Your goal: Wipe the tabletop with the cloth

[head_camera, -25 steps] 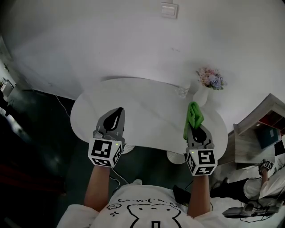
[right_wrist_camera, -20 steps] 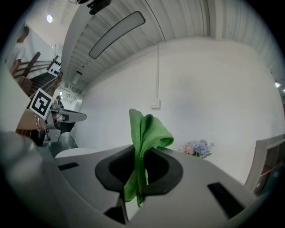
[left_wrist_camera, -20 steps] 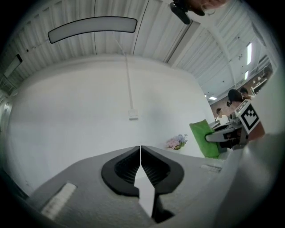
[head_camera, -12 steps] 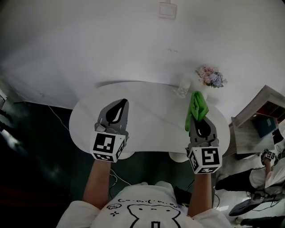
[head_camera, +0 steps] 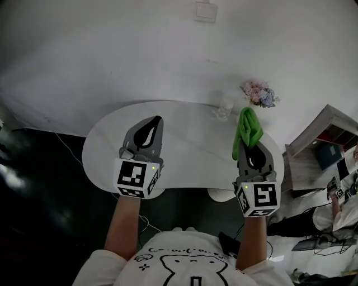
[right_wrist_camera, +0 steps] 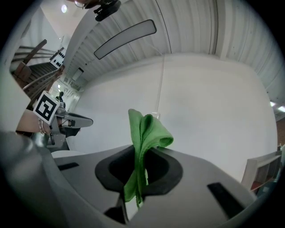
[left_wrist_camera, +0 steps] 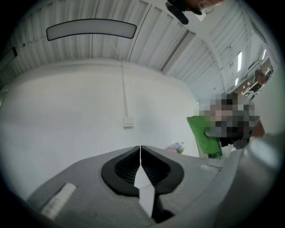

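Note:
A white rounded tabletop (head_camera: 184, 134) lies below me in the head view. My right gripper (head_camera: 250, 146) is shut on a green cloth (head_camera: 246, 129), held above the table's right end; the cloth (right_wrist_camera: 143, 147) sticks up between the jaws and folds over at its top. My left gripper (head_camera: 152, 126) hovers over the table's left part, shut with nothing in it, its jaws touching (left_wrist_camera: 140, 153). Both grippers point up at the wall, and the left gripper view shows the green cloth (left_wrist_camera: 202, 136) at its right.
A vase of pink and purple flowers (head_camera: 258, 94) and a clear glass (head_camera: 224, 109) stand at the table's far right edge. A white wall with a switch plate (head_camera: 205, 11) rises behind. Wooden shelving (head_camera: 321, 145) stands at the right. Dark floor lies at the left.
Both grippers have lifted a little and moved away from me over the table, the cloth still in the right one. The head view has shifted, showing more of the wall.

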{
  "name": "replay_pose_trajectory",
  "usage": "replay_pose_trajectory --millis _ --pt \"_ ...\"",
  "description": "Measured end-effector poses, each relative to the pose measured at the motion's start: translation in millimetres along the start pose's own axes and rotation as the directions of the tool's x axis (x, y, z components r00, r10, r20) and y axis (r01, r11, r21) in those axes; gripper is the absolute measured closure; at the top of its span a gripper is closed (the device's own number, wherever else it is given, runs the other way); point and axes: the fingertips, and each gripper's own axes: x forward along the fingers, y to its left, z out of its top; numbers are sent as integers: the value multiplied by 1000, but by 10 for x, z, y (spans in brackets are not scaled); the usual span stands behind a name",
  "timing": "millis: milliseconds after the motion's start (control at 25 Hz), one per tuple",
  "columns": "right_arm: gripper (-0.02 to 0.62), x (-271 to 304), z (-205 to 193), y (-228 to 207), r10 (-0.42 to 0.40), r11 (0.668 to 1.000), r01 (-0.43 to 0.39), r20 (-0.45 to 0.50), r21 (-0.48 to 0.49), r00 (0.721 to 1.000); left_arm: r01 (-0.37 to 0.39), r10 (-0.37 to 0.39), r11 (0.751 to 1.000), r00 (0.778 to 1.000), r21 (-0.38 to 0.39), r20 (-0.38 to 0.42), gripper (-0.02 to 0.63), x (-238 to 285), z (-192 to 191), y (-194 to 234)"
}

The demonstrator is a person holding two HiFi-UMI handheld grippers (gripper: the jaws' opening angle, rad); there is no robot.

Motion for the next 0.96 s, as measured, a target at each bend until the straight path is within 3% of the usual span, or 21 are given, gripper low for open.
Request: replay_pose_trajectory --millis 960 --pt "555 -35 66 -345 21 1000 -21 29 8 999 0 -1 999 1000 38 25 586 230 251 -360"
